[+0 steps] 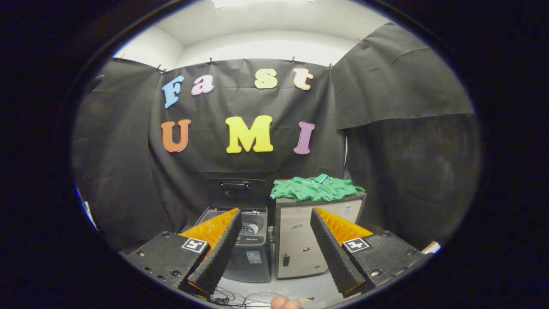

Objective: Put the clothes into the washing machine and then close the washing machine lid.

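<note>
A green shirt (316,189) lies crumpled on top of a small grey cabinet (302,244), well beyond my fingers. To the cabinet's left stands a dark top-loading washing machine (251,257) with its lid (235,191) raised upright against the booth wall, the tub opening partly hidden behind my left finger. My gripper (274,216) is open, its fingers spread wide with nothing between them, held back from both the machine and the cabinet.
Loose cables (240,297) lie on the pale floor just below my fingers, beside part of a person's hand (285,303). Black cloth walls close in on the left, back and right.
</note>
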### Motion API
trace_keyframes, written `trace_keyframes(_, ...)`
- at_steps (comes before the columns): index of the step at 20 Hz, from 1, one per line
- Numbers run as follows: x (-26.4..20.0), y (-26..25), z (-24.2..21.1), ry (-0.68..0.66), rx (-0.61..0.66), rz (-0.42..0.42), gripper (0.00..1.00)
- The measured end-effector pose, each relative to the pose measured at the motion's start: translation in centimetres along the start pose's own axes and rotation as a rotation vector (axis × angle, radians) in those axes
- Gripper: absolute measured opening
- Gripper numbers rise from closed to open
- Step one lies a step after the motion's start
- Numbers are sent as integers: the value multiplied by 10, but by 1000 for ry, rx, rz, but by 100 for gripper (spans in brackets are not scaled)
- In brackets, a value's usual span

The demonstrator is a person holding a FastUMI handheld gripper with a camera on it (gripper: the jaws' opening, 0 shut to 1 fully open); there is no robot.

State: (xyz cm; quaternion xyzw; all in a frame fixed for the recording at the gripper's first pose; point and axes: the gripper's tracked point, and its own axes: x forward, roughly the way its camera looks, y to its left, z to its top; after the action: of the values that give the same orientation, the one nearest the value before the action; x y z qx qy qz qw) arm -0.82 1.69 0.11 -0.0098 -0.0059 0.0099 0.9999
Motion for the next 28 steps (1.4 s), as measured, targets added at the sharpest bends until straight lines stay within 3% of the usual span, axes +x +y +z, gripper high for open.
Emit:
trace_keyframes(13,14,5,10,7,-2,-9,100)
trace_keyframes(17,38,-6,38,-22,-1,0,100)
trace_keyframes(22,105,-43,81,-63,-6,-6,100)
trace_keyframes(28,243,-88,81,20,-6,12,100)
